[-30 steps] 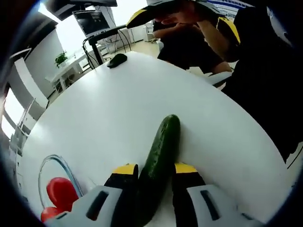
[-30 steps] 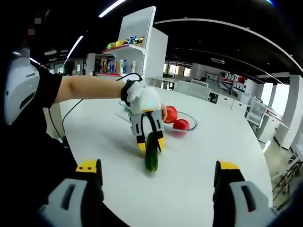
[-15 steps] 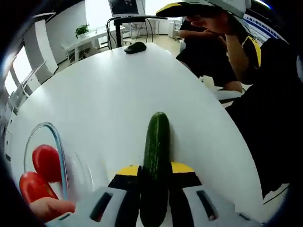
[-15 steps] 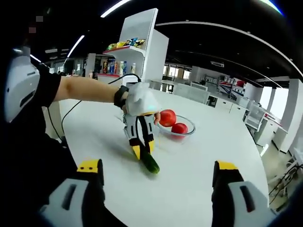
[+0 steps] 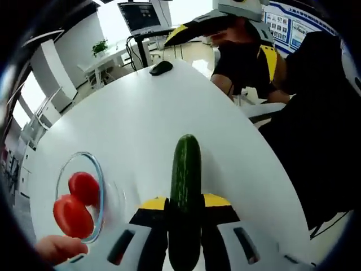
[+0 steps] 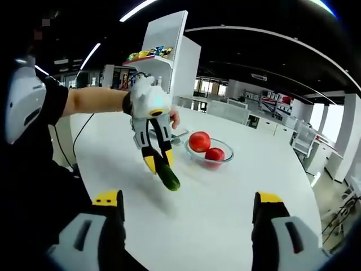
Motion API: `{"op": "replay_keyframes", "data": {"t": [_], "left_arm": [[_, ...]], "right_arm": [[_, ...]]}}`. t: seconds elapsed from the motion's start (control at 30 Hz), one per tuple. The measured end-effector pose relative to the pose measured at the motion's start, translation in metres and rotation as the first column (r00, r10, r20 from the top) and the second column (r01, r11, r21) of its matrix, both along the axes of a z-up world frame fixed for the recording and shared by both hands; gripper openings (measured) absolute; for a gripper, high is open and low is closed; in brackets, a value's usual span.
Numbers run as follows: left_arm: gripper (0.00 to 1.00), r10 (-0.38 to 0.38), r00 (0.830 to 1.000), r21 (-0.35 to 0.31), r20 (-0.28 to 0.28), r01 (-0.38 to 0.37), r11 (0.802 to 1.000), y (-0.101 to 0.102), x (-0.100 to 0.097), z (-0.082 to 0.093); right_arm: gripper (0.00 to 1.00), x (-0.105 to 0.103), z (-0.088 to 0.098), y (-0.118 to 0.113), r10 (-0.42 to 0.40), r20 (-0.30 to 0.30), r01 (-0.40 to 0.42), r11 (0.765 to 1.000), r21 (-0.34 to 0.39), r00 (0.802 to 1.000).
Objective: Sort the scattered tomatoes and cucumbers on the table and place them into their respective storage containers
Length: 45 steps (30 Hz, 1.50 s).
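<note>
The left gripper (image 6: 155,160), clamped on the cucumber (image 5: 185,186), has lifted it off the tabletop (image 5: 141,113); the right gripper (image 6: 186,212) stays wide open. Carrying to its container comes next.

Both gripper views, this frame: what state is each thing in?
Cucumber: clamped, lifted off the table.
Left tongs: shut on the cucumber, in the air.
Right tongs: open, holding nothing.
Tomatoes: two, resting in the bowl.
Glass bowl: upright on the white table.
</note>
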<state>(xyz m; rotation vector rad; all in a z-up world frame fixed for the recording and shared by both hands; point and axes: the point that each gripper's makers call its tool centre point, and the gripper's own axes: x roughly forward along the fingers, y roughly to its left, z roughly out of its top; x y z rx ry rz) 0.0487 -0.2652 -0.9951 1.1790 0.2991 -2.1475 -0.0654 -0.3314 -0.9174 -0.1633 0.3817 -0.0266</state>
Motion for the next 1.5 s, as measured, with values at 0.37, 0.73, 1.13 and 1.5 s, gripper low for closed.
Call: {"op": "replay_keyframes", "data": {"t": [0.37, 0.73, 1.13, 1.5], "left_arm": [[0.20, 0.155, 0.986, -0.035, 0.063, -0.153, 0.988, 0.041, 0.066, 0.042], [0.20, 0.299, 0.947, -0.087, 0.119, -0.290, 0.953, 0.064, 0.131, 0.079], [0.20, 0.451, 0.879, -0.153, 0.158, -0.429, 0.890, 0.058, 0.195, 0.083], [0.20, 0.585, 0.804, -0.154, 0.105, -0.568, 0.809, 0.038, 0.233, 0.054]], "right_arm": [[0.91, -0.002, 0.003, 0.010, 0.041, 0.020, -0.041, 0.999, 0.000, 0.999], [0.91, -0.008, 0.002, 0.010, 0.038, 0.010, -0.038, 0.999, -0.004, 0.999], [0.90, -0.001, 0.000, 0.015, 0.047, 0.002, -0.047, 0.999, -0.005, 0.999], [0.88, -0.001, 0.001, 0.012, 0.038, 0.000, -0.038, 0.999, -0.012, 0.999]]}}
